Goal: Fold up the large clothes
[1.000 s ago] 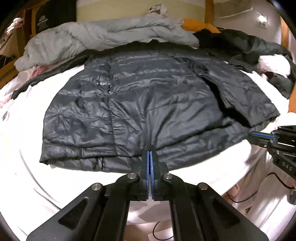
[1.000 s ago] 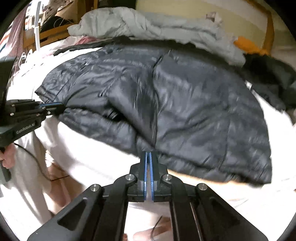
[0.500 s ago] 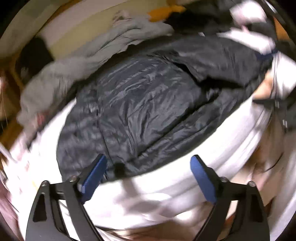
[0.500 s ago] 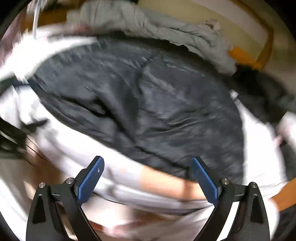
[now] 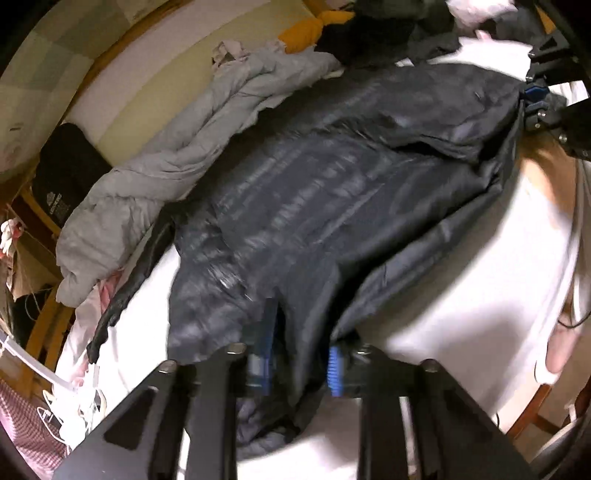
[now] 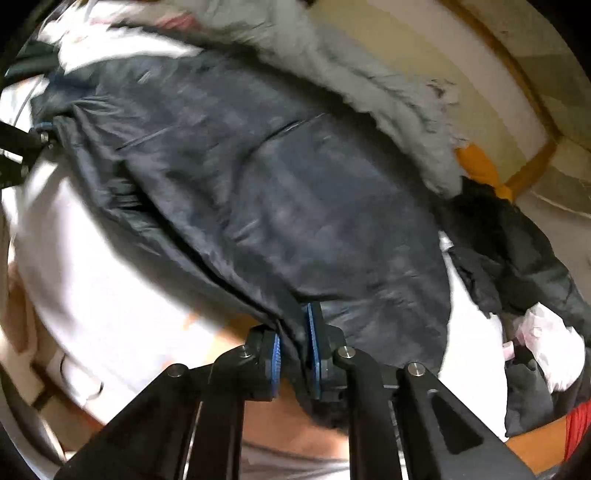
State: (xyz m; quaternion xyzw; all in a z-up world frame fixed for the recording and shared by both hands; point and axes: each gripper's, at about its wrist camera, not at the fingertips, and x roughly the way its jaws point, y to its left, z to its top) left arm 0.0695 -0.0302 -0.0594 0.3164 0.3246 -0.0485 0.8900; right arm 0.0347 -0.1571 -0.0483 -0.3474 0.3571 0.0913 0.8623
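A large dark navy puffer jacket (image 5: pixel 332 192) lies spread on a white bed; it also shows in the right wrist view (image 6: pixel 280 192). My left gripper (image 5: pixel 299 365) is shut on the jacket's near hem at one corner, with fabric bunched between the blue pads. My right gripper (image 6: pixel 295 347) is shut on the hem at the other corner. Each gripper shows in the other's view: the right one at the jacket's far edge (image 5: pixel 535 99), the left one at the left edge (image 6: pixel 40 136). The hem is lifted off the sheet.
A grey padded garment (image 5: pixel 177 147) lies bunched behind the jacket. Black clothes (image 6: pixel 517 251), an orange item (image 5: pixel 306 33) and white cloth (image 6: pixel 546 339) lie at the far side. The white sheet (image 5: pixel 461 314) runs along the front edge. Hangers (image 5: pixel 55 398) lie at the left.
Both grippers opened, moved apart to the jacket's two hem corners and shut on the fabric. The hem now lifts off the sheet.
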